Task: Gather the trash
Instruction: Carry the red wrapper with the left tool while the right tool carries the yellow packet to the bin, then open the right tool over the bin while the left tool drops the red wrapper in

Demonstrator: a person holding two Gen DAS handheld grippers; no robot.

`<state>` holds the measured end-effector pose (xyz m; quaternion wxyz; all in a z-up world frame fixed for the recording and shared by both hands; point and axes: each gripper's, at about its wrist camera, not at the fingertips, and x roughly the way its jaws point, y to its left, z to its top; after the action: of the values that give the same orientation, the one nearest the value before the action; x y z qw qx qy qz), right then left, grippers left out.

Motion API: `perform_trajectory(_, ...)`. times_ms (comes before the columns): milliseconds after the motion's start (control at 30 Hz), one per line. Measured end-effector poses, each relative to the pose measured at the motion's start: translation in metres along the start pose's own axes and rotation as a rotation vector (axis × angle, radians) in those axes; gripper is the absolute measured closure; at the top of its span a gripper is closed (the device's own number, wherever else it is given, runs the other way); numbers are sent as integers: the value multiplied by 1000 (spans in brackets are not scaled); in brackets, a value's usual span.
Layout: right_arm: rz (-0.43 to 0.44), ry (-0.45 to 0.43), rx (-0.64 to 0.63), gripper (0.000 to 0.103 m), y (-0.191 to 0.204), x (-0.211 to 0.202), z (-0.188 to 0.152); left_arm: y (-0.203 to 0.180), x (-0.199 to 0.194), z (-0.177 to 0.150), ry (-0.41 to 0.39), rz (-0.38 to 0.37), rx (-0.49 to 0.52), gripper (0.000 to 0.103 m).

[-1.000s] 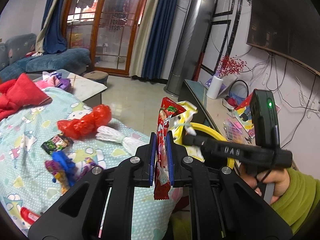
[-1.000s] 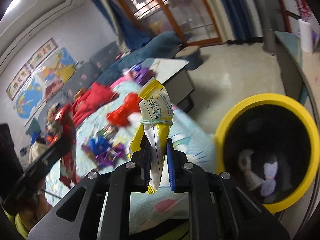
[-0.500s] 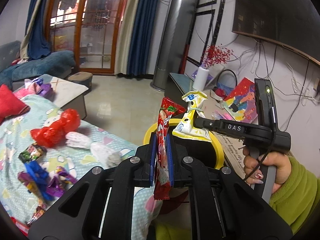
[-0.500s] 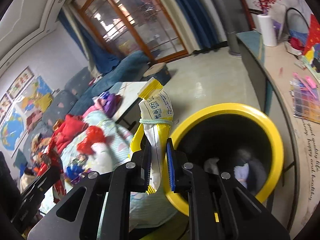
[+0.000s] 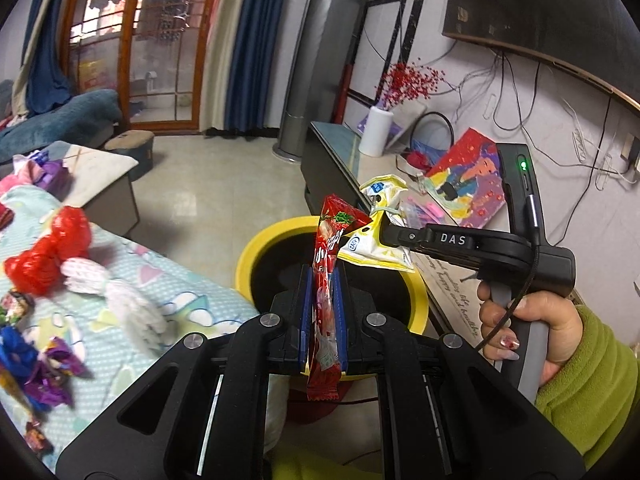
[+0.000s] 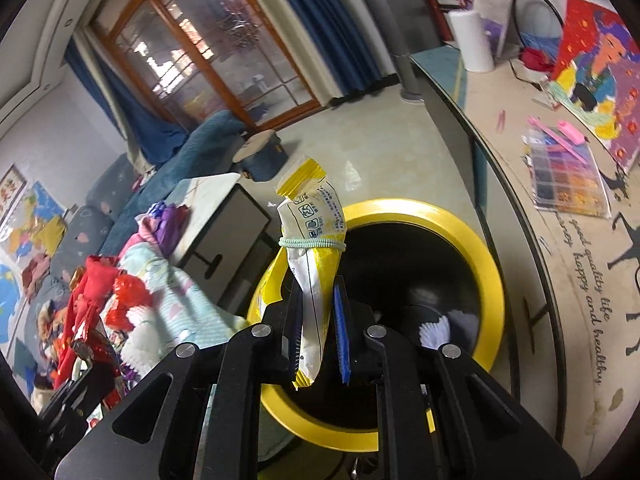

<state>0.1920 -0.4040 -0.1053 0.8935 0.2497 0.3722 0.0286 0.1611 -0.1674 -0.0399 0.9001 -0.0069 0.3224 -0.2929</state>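
Observation:
My left gripper point(image 5: 323, 300) is shut on a long red snack wrapper point(image 5: 326, 280), held upright over the near rim of a yellow-rimmed black bin point(image 5: 256, 248). My right gripper point(image 6: 318, 328) holds a yellow-and-white snack bag point(image 6: 314, 264) tied with a pale green band; its jaws stand slightly parted around the bag, above the bin point(image 6: 490, 276). In the left wrist view the right gripper point(image 5: 384, 232) reaches over the bin with the bag point(image 5: 376, 248). White crumpled trash point(image 6: 434, 332) lies inside the bin.
A bed with a light blue patterned sheet point(image 5: 168, 304) at left carries a red wrapper point(image 5: 44, 252), white paper cups point(image 5: 116, 296) and blue and purple wrappers point(image 5: 36, 360). A low cabinet point(image 6: 560, 240) with craft items runs at right. A small table point(image 6: 224, 224) stands behind the bed.
Both grippers have swung right from the bed to over the bin, carrying their wrappers. The right gripper's jaws now stand a little wider around the yellow bag.

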Motion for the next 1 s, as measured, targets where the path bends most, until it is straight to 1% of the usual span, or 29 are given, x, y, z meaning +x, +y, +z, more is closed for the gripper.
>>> perform_trajectory(333,-74,43,70,89,-33,14,-1,-12,42,-6,66,-28,21,97)
perform_trajectory(700,-84,109,98,88,-47,28,-8,-11,83,-9,147,-37,9,97)
perform_trajectory(833,-80,120,107,86,-50,30,-9,-11,93,-8,159,-27,6,95)
perform_trajectory(867,-74,121,115,86,-51,31,-9,-11,93,-8,156,-19,5,92)
perform_trajectory(900,-72,120,122,84,-53,30,-9,-10,93,-7,152,-11,4,88)
perform_trajectory(933,-72,119,125,81,-53,30,-9,-10,92,-7,150,-8,2,85)
perform_trajectory(967,-73,118,129,79,-54,30,-8,-9,90,-8,147,-6,0,78)
perform_trajectory(1000,-72,114,135,72,-55,30,-8,-8,88,-7,142,-2,-1,67)
